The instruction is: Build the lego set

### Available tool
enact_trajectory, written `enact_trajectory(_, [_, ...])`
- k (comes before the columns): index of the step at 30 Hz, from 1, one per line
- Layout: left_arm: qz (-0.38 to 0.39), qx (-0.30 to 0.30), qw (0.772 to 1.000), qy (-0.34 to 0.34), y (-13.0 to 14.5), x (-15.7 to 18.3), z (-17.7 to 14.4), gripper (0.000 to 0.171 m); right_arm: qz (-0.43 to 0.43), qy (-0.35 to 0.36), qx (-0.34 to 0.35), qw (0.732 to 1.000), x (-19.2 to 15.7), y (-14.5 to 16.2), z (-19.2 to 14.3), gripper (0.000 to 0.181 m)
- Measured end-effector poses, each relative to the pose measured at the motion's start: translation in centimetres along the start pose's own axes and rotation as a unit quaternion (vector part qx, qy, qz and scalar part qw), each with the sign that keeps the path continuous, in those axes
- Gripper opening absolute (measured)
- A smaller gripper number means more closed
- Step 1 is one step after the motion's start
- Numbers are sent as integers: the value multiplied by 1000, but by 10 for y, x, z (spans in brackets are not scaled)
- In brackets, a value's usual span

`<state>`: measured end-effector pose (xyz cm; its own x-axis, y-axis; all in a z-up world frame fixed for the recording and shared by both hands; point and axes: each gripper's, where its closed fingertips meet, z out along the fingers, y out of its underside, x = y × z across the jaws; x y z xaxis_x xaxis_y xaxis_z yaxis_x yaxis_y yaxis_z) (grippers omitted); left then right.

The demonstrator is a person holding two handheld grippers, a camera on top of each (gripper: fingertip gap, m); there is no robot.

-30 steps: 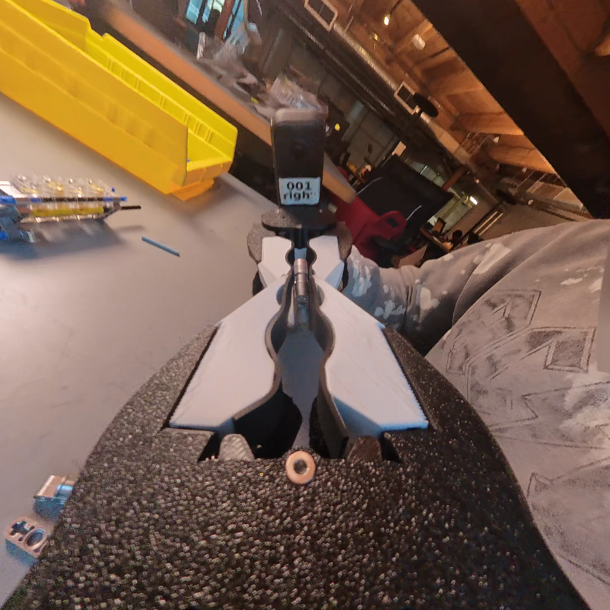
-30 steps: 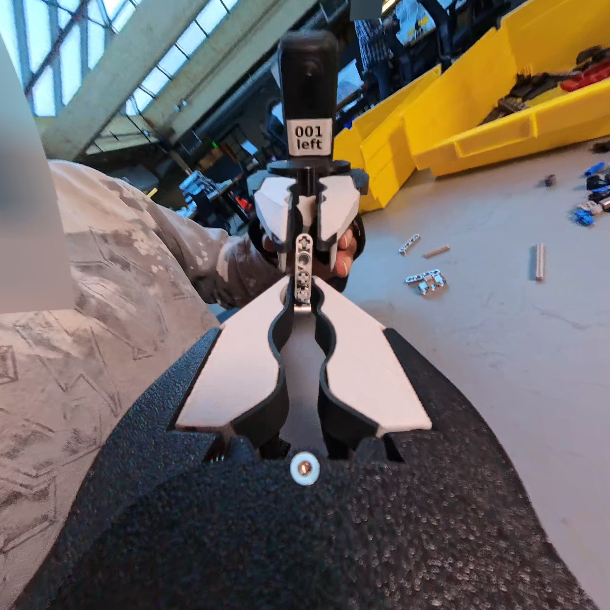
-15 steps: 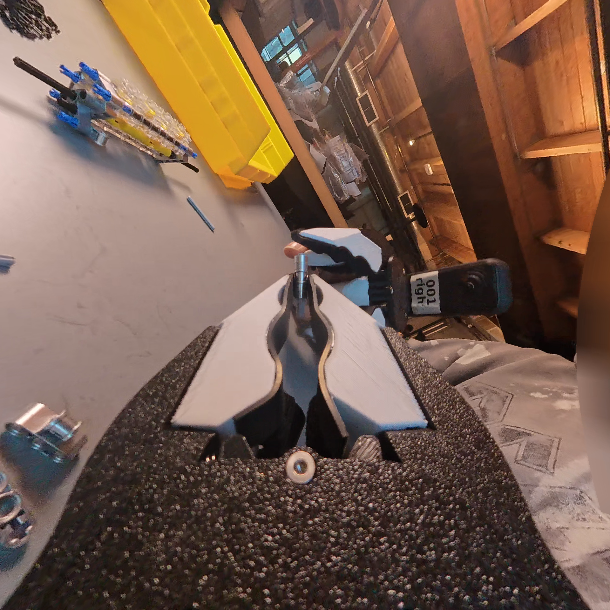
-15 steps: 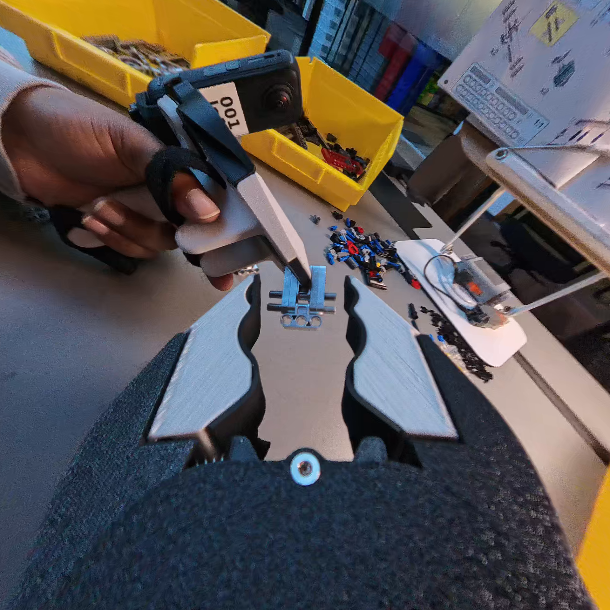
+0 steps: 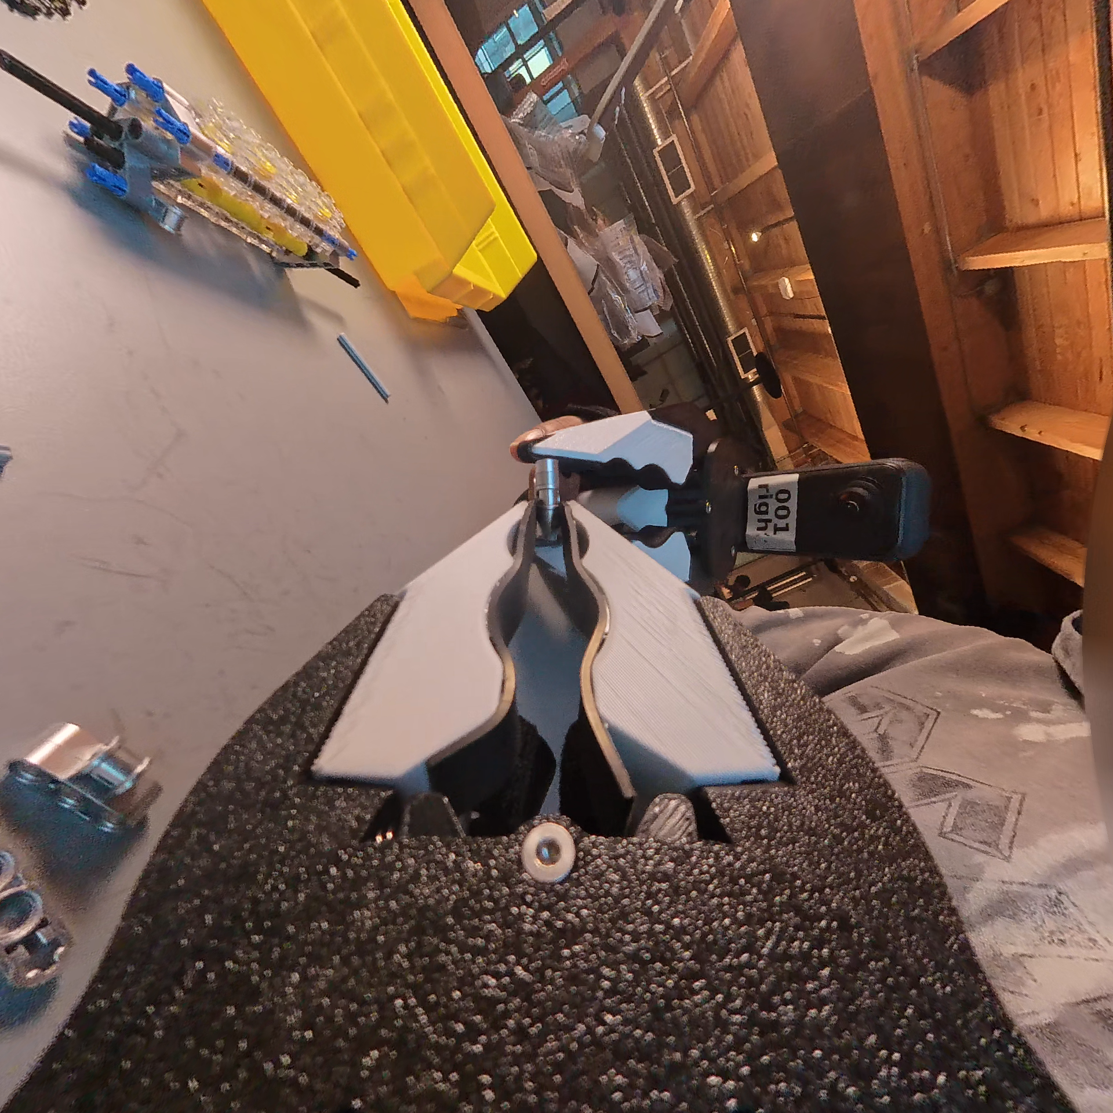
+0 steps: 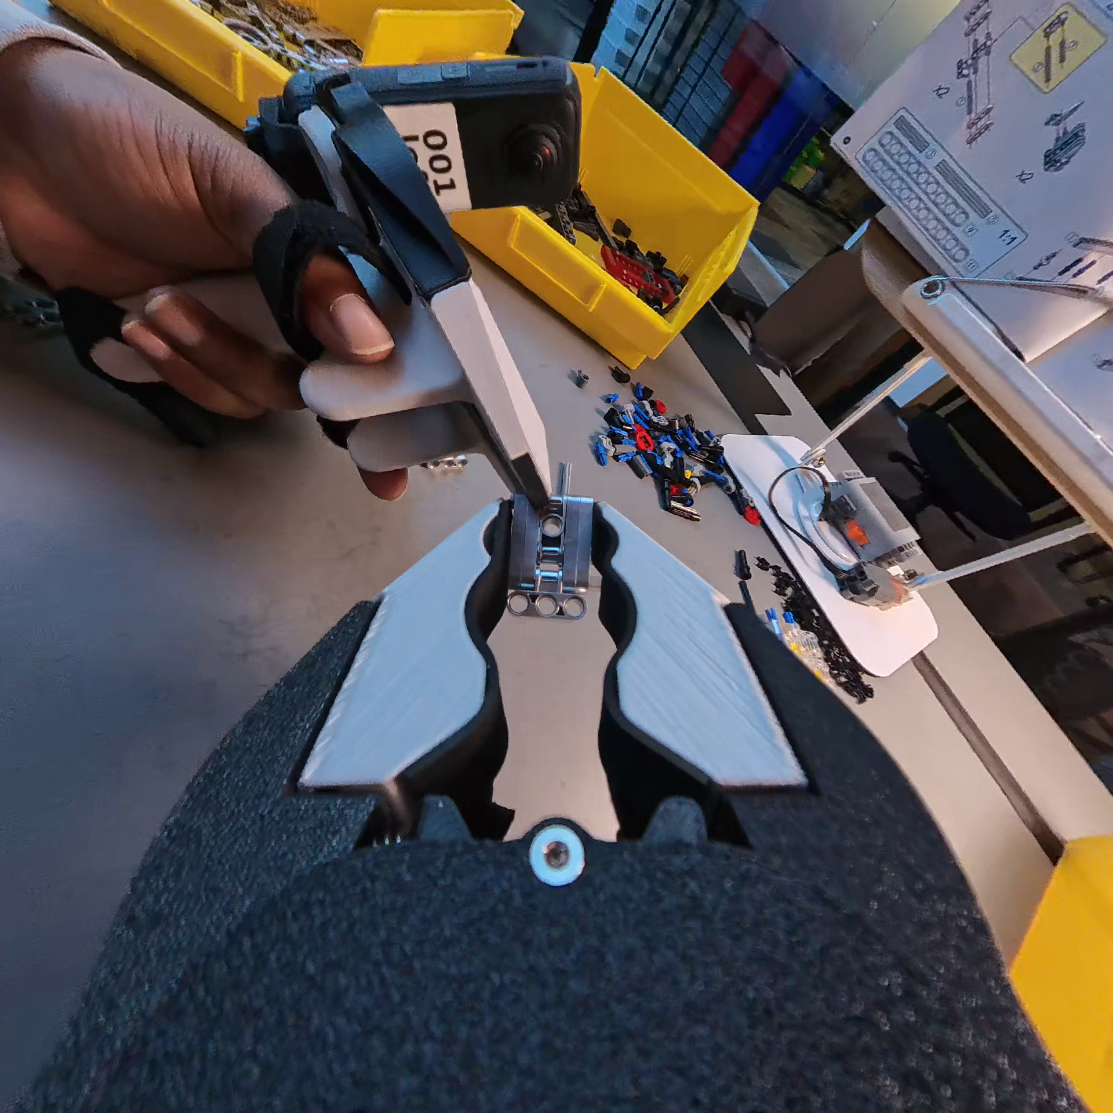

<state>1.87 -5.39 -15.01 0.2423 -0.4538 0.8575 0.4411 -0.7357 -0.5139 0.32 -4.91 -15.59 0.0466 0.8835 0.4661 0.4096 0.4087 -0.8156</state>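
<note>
In the left wrist view my left gripper [image 5: 547, 519] is shut on a small grey pin [image 5: 547, 482] that sticks out past its tips. The right gripper's fingers [image 5: 608, 442] lie just beyond the pin, touching it. In the right wrist view my right gripper [image 6: 551, 518] is shut on a grey beam assembly [image 6: 549, 566] held low over the grey table [image 6: 180, 602]. The left gripper [image 6: 533, 482], held by a hand [image 6: 120, 199], comes in from the upper left, its tips on the top of the assembly.
Yellow bins [image 5: 385, 138] [image 6: 632, 199] line the table's far side. A built model with blue pins [image 5: 199, 174], a thin axle [image 5: 363, 366] and grey connectors [image 5: 72, 777] lie left. A pile of small parts [image 6: 656, 445], a white plate with a motor [image 6: 843, 542] and an instruction sheet [image 6: 975, 150] are right. Less than 4 cm separates the two grippers' tips.
Both grippers have swung from facing each other in the air down towards the table. The right gripper opened around the grey assembly, then shut on it. The left gripper kept its pin.
</note>
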Motion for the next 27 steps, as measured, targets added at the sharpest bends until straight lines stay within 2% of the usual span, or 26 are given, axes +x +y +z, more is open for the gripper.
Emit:
enact_trajectory(5, [21, 10, 1000, -16, -1, -2, 1, 6, -26, 22, -14, 999, 2, 2, 1, 24])
enact_trajectory(19, [58, 52, 996, -43, -8, -2, 2, 6, 0, 42, -25, 999, 9, 0, 2, 23])
enact_trajectory(27, [57, -3, 998, -25, 1, 0, 1, 6, -47, 23, -21, 998, 0, -2, 1, 22])
